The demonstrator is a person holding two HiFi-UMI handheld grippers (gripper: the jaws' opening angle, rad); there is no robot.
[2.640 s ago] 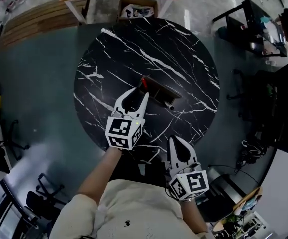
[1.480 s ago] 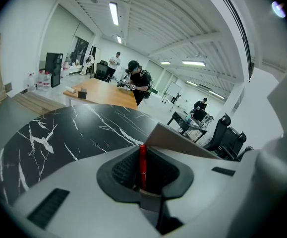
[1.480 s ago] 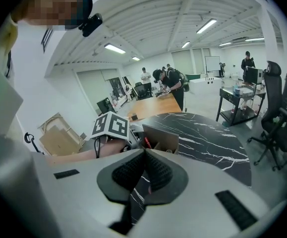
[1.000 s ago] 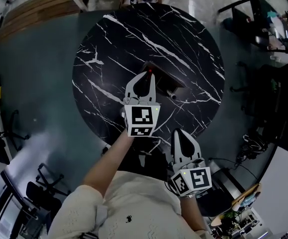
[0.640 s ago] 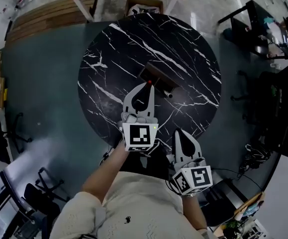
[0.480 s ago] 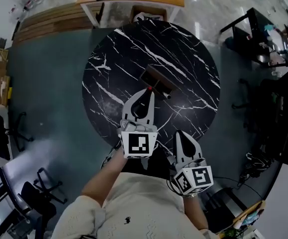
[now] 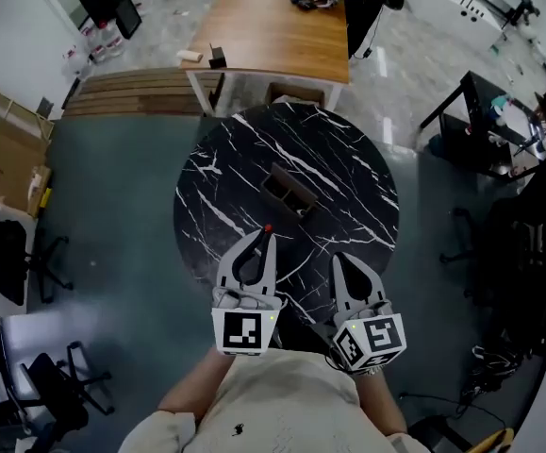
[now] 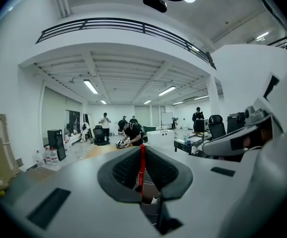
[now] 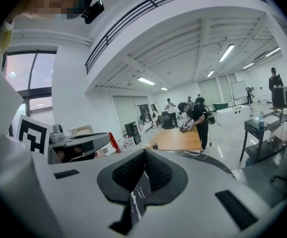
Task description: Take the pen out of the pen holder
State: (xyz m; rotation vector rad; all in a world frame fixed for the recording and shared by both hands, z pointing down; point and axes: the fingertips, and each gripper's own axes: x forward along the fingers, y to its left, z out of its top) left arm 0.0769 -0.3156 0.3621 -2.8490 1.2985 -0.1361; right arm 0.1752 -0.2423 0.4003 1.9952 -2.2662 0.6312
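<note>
The left gripper (image 8: 142, 151) pinches a slim red plastic pen (image 8: 142, 163) between its pads. The pen stands upright across the jaws, with its red top poking above the fingertips. Its lower end may be darker, though that part is small and shaded. In the head view the pen is held clear of the dark rectangular open-topped pen holder (image 7: 289, 191), which stands on the round black white-veined marble table (image 7: 348, 173). The right gripper (image 9: 144, 152) has its jaw tips pressed together on nothing.
</note>
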